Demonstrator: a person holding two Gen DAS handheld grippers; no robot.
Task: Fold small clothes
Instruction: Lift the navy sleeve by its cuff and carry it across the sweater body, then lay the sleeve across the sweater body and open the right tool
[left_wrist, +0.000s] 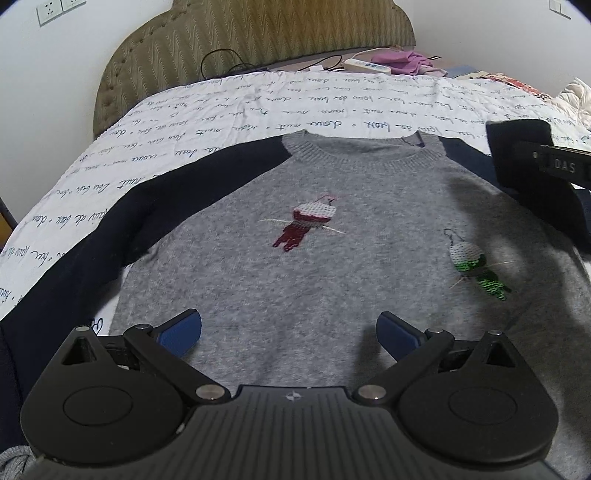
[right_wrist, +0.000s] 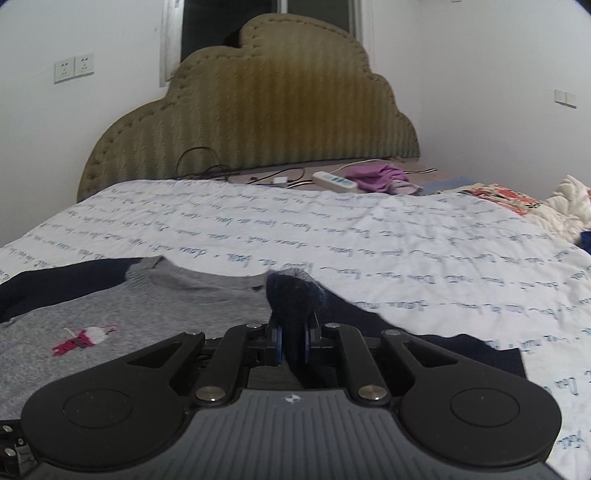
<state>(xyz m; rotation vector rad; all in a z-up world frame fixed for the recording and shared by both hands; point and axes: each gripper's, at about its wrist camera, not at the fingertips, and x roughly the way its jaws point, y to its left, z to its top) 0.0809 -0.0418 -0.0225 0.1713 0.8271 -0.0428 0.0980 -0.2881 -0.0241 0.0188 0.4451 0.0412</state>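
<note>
Grey knit sweater (left_wrist: 314, 266) with navy sleeves lies flat, front up, on the bed's white script-print sheet (left_wrist: 258, 103), filling the centre of the left wrist view, neckline toward the top of frame. Red embroidered figure (left_wrist: 306, 225) mid-chest, green one (left_wrist: 476, 266) at right of centre. Left gripper (left_wrist: 289, 332) at bottom centre, blue pads wide apart, nothing between them, hanging above the sweater's lower body; can't tell if it touches the knit. One navy sleeve (left_wrist: 122, 225) runs down the left side of frame, flat on the sheet. Other navy sleeve (right_wrist: 295, 295) is pinched in the right gripper (right_wrist: 291, 345): right wrist view centre, blue pads pressed together on a bunched fold of dark fabric that sticks up past the tips. In the left wrist view that gripper (left_wrist: 554, 162) enters from the right edge, upper right, with the sleeve lifted off the sheet and draped over the sweater's shoulder area. Rest of that sleeve trails to lower right in the right wrist view. Background: olive padded headboard (right_wrist: 258, 110) top centre, white power strip (right_wrist: 334, 181) and purple cloth (right_wrist: 376, 177) at the bed's far end, wall sockets (right_wrist: 74, 66) upper left, crumpled cream fabric (right_wrist: 569, 206) at right edge.
</note>
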